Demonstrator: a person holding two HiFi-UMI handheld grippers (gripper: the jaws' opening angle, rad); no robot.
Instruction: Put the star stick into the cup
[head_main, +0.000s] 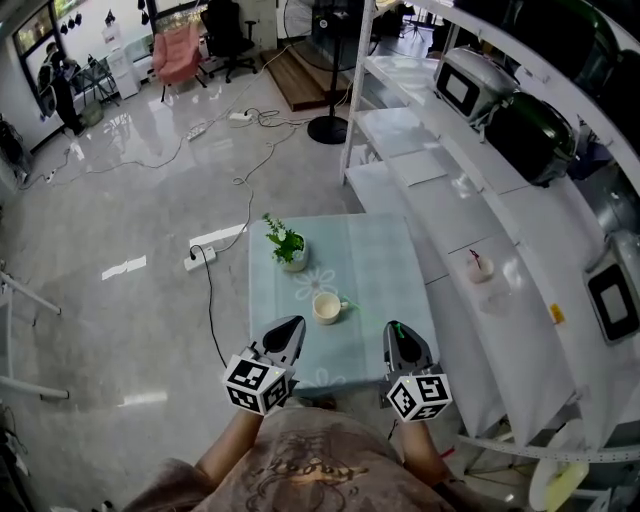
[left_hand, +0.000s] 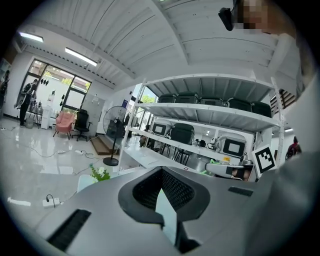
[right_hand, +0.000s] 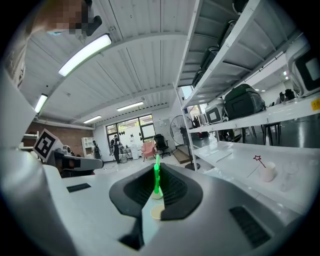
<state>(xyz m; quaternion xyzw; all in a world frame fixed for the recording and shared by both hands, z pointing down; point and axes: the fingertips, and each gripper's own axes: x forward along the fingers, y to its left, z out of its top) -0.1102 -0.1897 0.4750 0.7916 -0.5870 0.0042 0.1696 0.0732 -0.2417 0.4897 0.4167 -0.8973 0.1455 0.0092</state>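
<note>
A cream cup (head_main: 327, 308) with a handle stands near the middle of the pale blue table (head_main: 375, 255). My right gripper (head_main: 396, 332) hovers over the table's near right part, shut on a thin green stick (head_main: 391, 326). In the right gripper view the green stick (right_hand: 156, 175) rises upright from between the closed jaws, and the cup (right_hand: 157, 211) shows just beyond them. The star end is not clear in any view. My left gripper (head_main: 288, 328) is held over the near left part, shut, with nothing in it. Each gripper is a short way to its own side of the cup.
A small potted plant (head_main: 288, 245) stands on the table's far left. White shelves (head_main: 470, 190) run along the right; on them stands a white cup with a red star stick (head_main: 480, 265). A power strip (head_main: 200, 258) and cables lie on the floor to the left.
</note>
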